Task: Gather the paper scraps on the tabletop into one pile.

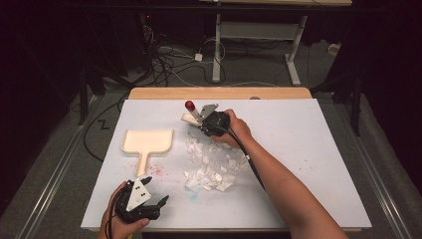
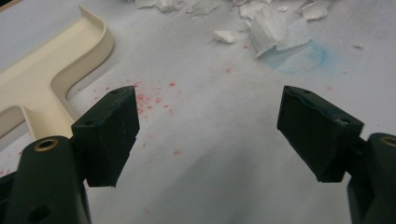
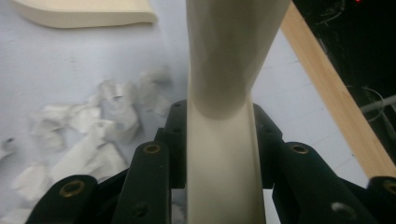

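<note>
Resting low at the near left corner of the white worktop (image 1: 308,149), the left claw (image 1: 149,201) is being held with its jaws wide apart and nothing between them. Just beyond it, the cream plastic dustpan (image 1: 147,141) is lying flat, its handle pointing back toward that claw and its open mouth facing the far edge, so the handle's long axis is running almost straight away from the jaws. The left hand (image 1: 119,224) is much the nearer one to it. Faint red specks are scattered beside the handle. Further right, a loose heap of torn white paper scraps (image 1: 211,167) is spread across the middle of the worktop, well apart from the pan. Beyond the heap, the right claw (image 1: 201,122) is being kept clamped on the cream plastic brush with a red tip (image 3: 224,140), the handle running lengthwise between its jaws. It is judged that the scraps are being readied for sweeping leftward toward the pan.
</note>
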Tool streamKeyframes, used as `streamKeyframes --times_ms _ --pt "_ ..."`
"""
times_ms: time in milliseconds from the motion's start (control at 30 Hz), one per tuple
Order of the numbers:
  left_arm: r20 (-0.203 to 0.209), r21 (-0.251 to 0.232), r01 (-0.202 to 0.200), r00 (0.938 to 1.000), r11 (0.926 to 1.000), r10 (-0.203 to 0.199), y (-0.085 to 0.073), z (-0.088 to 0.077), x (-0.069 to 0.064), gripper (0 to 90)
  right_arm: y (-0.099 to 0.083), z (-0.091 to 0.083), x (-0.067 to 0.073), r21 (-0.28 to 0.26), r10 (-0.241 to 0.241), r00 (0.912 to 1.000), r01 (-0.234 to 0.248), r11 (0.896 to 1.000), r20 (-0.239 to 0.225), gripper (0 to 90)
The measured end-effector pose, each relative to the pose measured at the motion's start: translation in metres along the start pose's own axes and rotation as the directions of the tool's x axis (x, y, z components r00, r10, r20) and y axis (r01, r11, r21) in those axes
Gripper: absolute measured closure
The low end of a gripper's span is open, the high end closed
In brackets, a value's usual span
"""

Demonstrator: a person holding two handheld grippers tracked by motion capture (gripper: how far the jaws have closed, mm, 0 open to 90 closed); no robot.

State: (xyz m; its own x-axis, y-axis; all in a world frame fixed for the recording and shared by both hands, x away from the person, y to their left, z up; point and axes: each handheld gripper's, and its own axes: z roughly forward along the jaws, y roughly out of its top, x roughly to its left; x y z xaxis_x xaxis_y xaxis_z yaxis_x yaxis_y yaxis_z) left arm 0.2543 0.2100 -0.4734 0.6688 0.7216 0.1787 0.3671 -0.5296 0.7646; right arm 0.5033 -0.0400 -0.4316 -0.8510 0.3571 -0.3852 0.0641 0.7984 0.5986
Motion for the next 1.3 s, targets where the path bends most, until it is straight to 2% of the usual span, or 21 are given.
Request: streamKeyframes --times_ms 133,200,233,267,300,333,367,433,467,500,533,633,667,700,900,967,1033,1067,1100,1200,1300 --pt "0.007 -0.005 0.007 0.9999 1.0 -0.007 0.0 0.0 0.002 20.3 -0.003 -0.008 0.009 -0.043 -0.044 0.9968 0.041 0.998 -0.066 67.6" --pt "0.01 -0.01 0.005 0.9999 0.9999 -0.005 0.0 -0.001 0.001 20.3 -0.004 -0.012 0.015 -0.039 -0.095 0.9919 0.092 0.995 -0.085 67.6" --pt "0.01 -0.01 0.005 0.9999 0.9999 -0.005 0.0 -0.001 0.001 20.3 -0.004 -0.012 0.015 -0.039 -0.095 0.9919 0.092 0.995 -0.085 67.6" --pt "0.025 -0.018 0.001 0.9997 0.9998 -0.001 0.001 -0.002 0.001 20.3 -0.006 -0.016 0.02 -0.055 -0.144 0.9843 0.139 0.989 -0.101 67.6" --pt "0.025 -0.018 0.001 0.9997 0.9998 -0.001 0.001 -0.002 0.001 20.5 -0.008 -0.02 0.024 -0.054 -0.133 0.9848 0.127 0.99 -0.112 67.6" --pt "0.045 -0.028 0.011 0.9989 0.9995 -0.01 0.0 -0.003 0.001 20.7 -0.009 -0.022 0.024 -0.085 -0.173 0.9761 0.163 0.983 -0.131 67.6" --pt "0.049 -0.037 0.02 0.9986 0.9991 -0.018 0.0 -0.003 0.002 20.6 -0.011 -0.024 0.025 -0.102 -0.189 0.9702 0.175 0.979 -0.151 67.6" --pt "0.053 -0.038 0.023 0.9984 0.999 -0.021 0.0 -0.003 0.002 20.7 -0.017 -0.029 0.031 -0.089 -0.192 0.9693 0.18 0.98 -0.154 67.5" --pt "0.056 -0.038 0.027 0.9981 0.9989 -0.024 0.0 -0.003 0.003 20.7 -0.02 -0.032 0.032 -0.097 -0.213 0.9634 0.199 0.975 -0.163 67.5" --pt "0.058 -0.036 0.025 0.9981 0.999 -0.023 0.0 -0.003 0.003 20.7 -0.023 -0.036 0.035 -0.106 -0.2 0.9649 0.184 0.977 -0.17 67.5" --pt "0.057 -0.035 0.026 0.9981 0.999 -0.024 0.0 -0.003 0.003 20.7 -0.026 -0.04 0.036 -0.115 -0.216 0.9595 0.197 0.974 -0.181 67.5" --pt "0.061 -0.034 0.026 0.9979 0.9991 -0.024 0.0 -0.003 0.003 20.7 -0.036 -0.053 0.042 -0.144 -0.222 0.9514 0.194 0.97 -0.214 67.5" --pt "0.063 -0.036 0.028 0.9977 0.999 -0.026 0.001 -0.003 0.002 20.7 -0.036 -0.053 0.042 -0.144 -0.222 0.9514 0.194 0.97 -0.214 67.5" --pt "0.062 -0.029 0.024 0.9978 0.9993 -0.022 0.001 -0.002 0.001 20.7 -0.043 -0.063 0.048 -0.159 -0.237 0.9441 0.204 0.966 -0.229 67.5" --pt "0.073 -0.023 0.021 0.9971 0.9995 -0.019 0.002 -0.001 0.0 20.7 -0.059 -0.09 0.06 -0.189 -0.264 0.9272 0.218 0.957 -0.266 67.6" --pt "0.074 -0.021 0.022 0.997 0.9995 -0.02 0.003 0.0 0.0 20.7 -0.063 -0.098 0.064 -0.198 -0.277 0.9267 0.231 0.953 -0.254 67.6" --pt "0.075 -0.021 0.021 0.997 0.9996 -0.019 0.003 0.0 0.0 20.7 -0.065 -0.105 0.066 -0.202 -0.277 0.9331 0.233 0.951 -0.229 67.6" --pt "0.076 -0.02 0.022 0.9969 0.9996 -0.02 0.003 0.0 0.0 20.7 -0.065 -0.108 0.065 -0.206 -0.279 0.937 0.237 0.949 -0.209 67.6" --pt "0.074 -0.017 0.021 0.9971 0.9996 -0.019 0.003 0.001 0.0 20.7 -0.065 -0.111 0.064 -0.218 -0.264 0.9452 0.221 0.951 -0.192 67.7" --pt "0.075 -0.013 0.022 0.997 0.9997 -0.021 0.004 0.002 0.0 20.7 -0.065 -0.121 0.057 -0.252 -0.225 0.962 0.181 0.951 -0.155 67.6" --pt "0.075 -0.008 0.02 0.997 0.9998 -0.019 0.004 0.003 0.0 20.7 -0.064 -0.132 0.051 -0.26 -0.206 0.9731 0.173 0.95 -0.104 67.7"
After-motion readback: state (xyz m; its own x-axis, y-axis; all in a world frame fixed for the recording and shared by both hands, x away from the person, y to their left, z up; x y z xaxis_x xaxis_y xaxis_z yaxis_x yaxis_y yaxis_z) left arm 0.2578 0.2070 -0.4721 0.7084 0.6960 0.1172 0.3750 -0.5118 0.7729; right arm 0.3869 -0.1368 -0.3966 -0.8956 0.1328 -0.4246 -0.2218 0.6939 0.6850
